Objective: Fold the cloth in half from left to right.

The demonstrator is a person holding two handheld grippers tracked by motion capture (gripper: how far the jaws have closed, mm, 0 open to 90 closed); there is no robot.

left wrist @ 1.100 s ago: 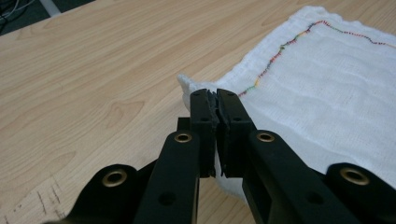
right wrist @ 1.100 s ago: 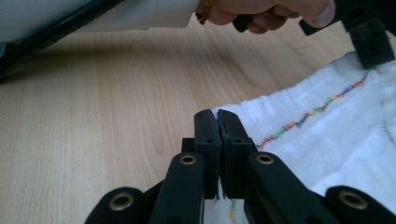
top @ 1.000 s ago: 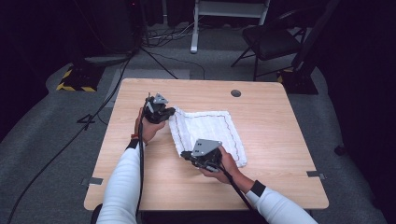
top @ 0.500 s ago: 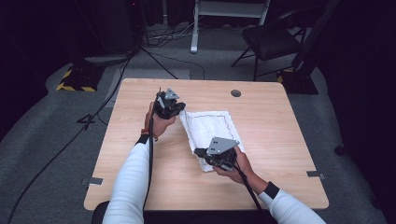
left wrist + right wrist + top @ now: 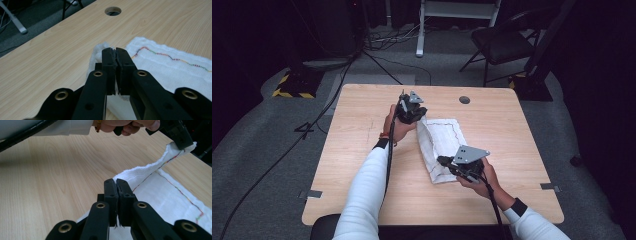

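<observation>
Dark room and grey carpet surround a pale wooden table (image 5: 362, 165) with a round cable hole (image 5: 464, 100) near its far edge.

At the left gripper (image 5: 415, 116), seen from above near the table's middle, the black jaws are pressed together on the far left corner of a white towel (image 5: 447, 145) and hold that corner lifted off the wood. In the left gripper view the same gripper (image 5: 114, 53) has its jaws clamped tight, with a thin line of cloth caught between the pads; the pinched corner bulges out just past the tips, and most of what is gripped is hidden behind the jaws. The towel (image 5: 175, 67) lies flat to the right there, a wavy line of coloured stitching running along it.

Nearer the person, the right gripper (image 5: 443, 161) is likewise closed on the towel's near left corner. In the right gripper view its jaws (image 5: 117, 182) meet on a fold of cloth, a frayed thread hanging below the pads. From that grip the raised towel edge (image 5: 150, 170) climbs to the other gripper at the top right, whose body is cut off by the frame, as is the hand (image 5: 122, 125) holding it.

Beyond the table stand a chair (image 5: 504, 42) and a white stand (image 5: 422, 30), both partly lost in shadow.
</observation>
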